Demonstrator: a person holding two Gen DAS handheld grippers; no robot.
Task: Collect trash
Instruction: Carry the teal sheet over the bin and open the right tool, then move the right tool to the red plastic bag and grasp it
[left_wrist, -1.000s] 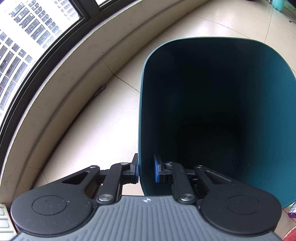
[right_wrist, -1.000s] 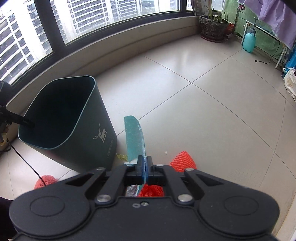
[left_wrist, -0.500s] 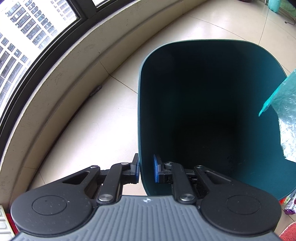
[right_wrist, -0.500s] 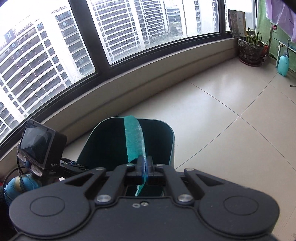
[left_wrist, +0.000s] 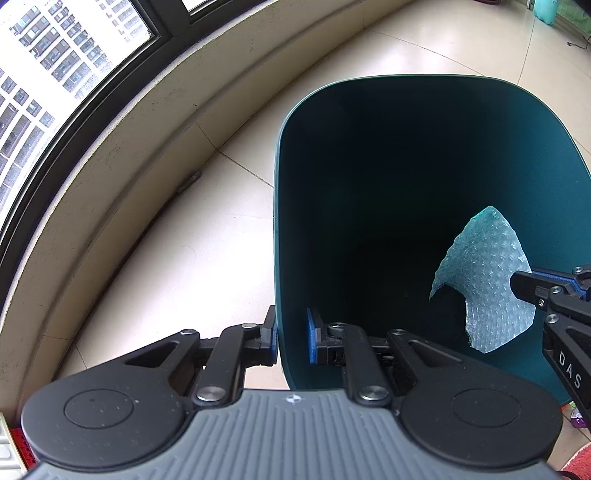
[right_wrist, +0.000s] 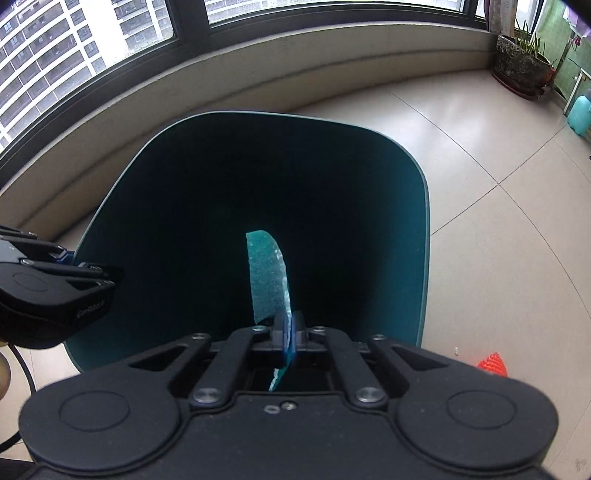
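A dark teal trash bin (left_wrist: 406, 122) stands on the tiled floor, tilted toward me; its inside is dark. My left gripper (left_wrist: 291, 338) straddles the bin's near rim, one finger outside and one inside, gripping the wall. My right gripper (right_wrist: 288, 332) is shut on a piece of teal bubble wrap (right_wrist: 267, 273) and holds it over the bin's opening (right_wrist: 258, 177). In the left wrist view the bubble wrap (left_wrist: 484, 280) hangs inside the bin's mouth from the right gripper (left_wrist: 517, 282). The left gripper (right_wrist: 110, 275) shows at the left rim in the right wrist view.
A curved window sill (left_wrist: 122, 155) and windows run behind the bin. Red mesh trash (right_wrist: 493, 363) lies on the floor to the right. A potted plant (right_wrist: 521, 62) and a teal bottle (right_wrist: 580, 114) stand far right.
My right gripper has carried the bubble wrap from beside the bin up and over its opening, then lower into the mouth. The left gripper kept its hold on the rim.
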